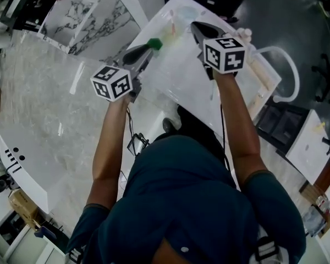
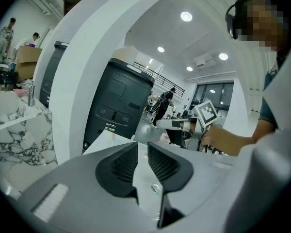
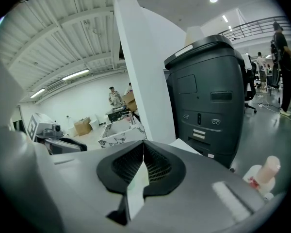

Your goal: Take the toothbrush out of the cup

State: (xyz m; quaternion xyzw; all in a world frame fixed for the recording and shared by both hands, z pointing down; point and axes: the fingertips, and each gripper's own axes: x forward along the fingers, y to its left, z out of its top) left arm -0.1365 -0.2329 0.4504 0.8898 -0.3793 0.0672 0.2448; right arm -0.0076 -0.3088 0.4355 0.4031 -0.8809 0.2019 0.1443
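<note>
Head view, nearest first: my left gripper (image 1: 148,50) has its jaws slightly apart with nothing between them, and the right gripper (image 1: 194,26) has its jaws pressed together. Just past the left tips shows something green — the toothbrush (image 1: 154,44), as far as I can tell — over the white counter (image 1: 181,81).

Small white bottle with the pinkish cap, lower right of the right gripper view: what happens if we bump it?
The bottle stands upright and looks taller than wide, so a side nudge would probably tip it. Its body looks smooth and rounded, so once down it may roll. It looks like plastic, so it is likely light and not brittle.
</note>
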